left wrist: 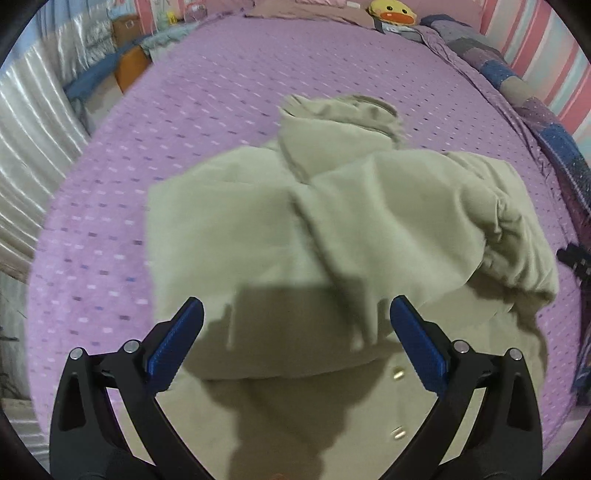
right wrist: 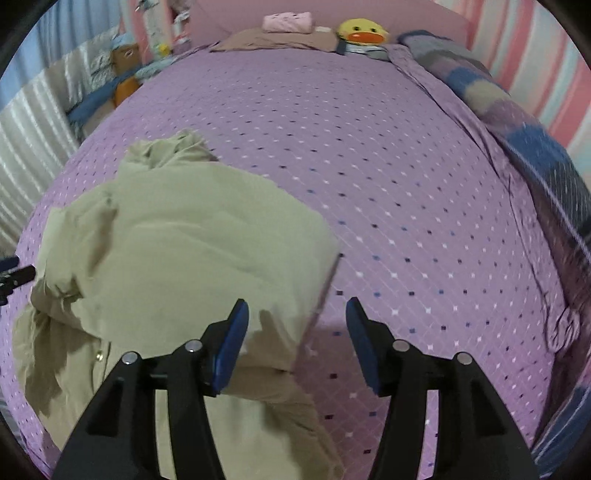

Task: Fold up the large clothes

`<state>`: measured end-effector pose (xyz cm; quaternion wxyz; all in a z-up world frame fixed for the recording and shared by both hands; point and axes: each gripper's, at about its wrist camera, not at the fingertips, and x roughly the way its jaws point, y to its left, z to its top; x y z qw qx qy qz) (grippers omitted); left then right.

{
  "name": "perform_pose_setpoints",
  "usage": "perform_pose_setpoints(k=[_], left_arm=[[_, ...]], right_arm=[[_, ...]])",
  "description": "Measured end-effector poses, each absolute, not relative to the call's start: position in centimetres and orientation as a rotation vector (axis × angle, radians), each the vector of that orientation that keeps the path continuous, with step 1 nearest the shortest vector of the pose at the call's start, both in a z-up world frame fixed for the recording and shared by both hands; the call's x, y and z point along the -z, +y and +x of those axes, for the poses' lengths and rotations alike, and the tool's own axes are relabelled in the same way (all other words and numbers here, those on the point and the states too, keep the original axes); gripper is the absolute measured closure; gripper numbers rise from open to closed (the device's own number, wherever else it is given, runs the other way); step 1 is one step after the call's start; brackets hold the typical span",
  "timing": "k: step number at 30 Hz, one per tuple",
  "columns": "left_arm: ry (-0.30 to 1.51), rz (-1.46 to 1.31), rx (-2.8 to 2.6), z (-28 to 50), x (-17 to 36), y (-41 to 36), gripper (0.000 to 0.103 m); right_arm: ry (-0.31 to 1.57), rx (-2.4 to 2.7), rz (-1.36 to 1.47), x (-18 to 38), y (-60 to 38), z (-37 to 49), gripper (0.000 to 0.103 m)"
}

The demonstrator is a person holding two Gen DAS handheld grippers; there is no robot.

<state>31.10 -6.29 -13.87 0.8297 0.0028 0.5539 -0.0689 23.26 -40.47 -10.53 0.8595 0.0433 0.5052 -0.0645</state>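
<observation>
A large beige garment [left wrist: 332,221] lies crumpled and partly folded on the purple dotted bedspread [left wrist: 221,92], its hood or collar bunched at the far end and metal snaps showing near me. My left gripper [left wrist: 297,305] hovers open above the garment's near part, nothing between its blue pads. In the right wrist view the garment [right wrist: 177,240] fills the left side. My right gripper [right wrist: 297,305] is open over the garment's right edge, one finger above the cloth and the other above bare bedspread [right wrist: 406,184]. Neither gripper holds anything.
A yellow duck plush [right wrist: 364,31] and a pink pillow [right wrist: 288,22] sit at the head of the bed. A blue and grey patchwork quilt [right wrist: 535,147] runs along the right edge. Boxes [left wrist: 129,66] and silvery sheeting stand beside the left edge.
</observation>
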Motion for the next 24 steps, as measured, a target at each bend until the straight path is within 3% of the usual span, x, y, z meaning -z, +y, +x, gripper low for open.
perform_pose_setpoints(k=[4,6,8,9,10,11,13,14,15,17,20,24], left_arm=[[1.236,-0.042,0.151,33.0,16.6,-8.6,0.003],[1.240,-0.021,0.135,33.5,17.8,-9.6,0.008],[1.226,0.013,0.133,33.5,18.4,-10.4,0.035],[1.224,0.024,0.147,33.5,18.6,-10.9,0.043],[1.222,0.027,0.161,33.5,18.7,-11.3,0.063],[1.220,0.038,0.174,33.6,18.5,-11.8,0.076],[1.186,0.120,0.160,33.4,17.8,-13.3,0.084],[1.174,0.154,0.154,33.4,17.3,-13.8,0.089],[1.163,0.172,0.151,33.3,16.8,-14.1,0.090],[1.142,0.169,0.155,33.3,15.1,-13.7,0.092],[1.068,0.213,0.082,33.1,12.6,-11.0,0.093],[1.106,0.157,0.061,33.0,11.8,-6.2,0.094]], right_arm=[[1.050,0.100,0.264,12.3,-42.9,23.6,0.042],[1.057,0.062,0.352,13.5,-43.4,24.0,0.042],[1.074,0.037,0.398,15.1,-43.2,24.9,0.042],[1.079,0.024,0.403,15.6,-42.9,25.1,0.042],[1.081,0.010,0.405,16.2,-42.5,25.4,0.042],[1.084,0.003,0.399,16.8,-42.1,25.5,0.045],[1.090,-0.009,0.396,17.4,-41.5,25.7,0.072],[1.091,-0.004,0.392,17.6,-41.3,25.7,0.077],[1.086,0.016,0.375,17.5,-41.1,25.6,0.084],[1.074,0.021,0.374,17.2,-41.0,25.4,0.087],[1.067,0.010,0.365,16.4,-40.5,25.2,0.087],[1.064,-0.010,0.320,15.2,-38.3,25.4,0.087]])
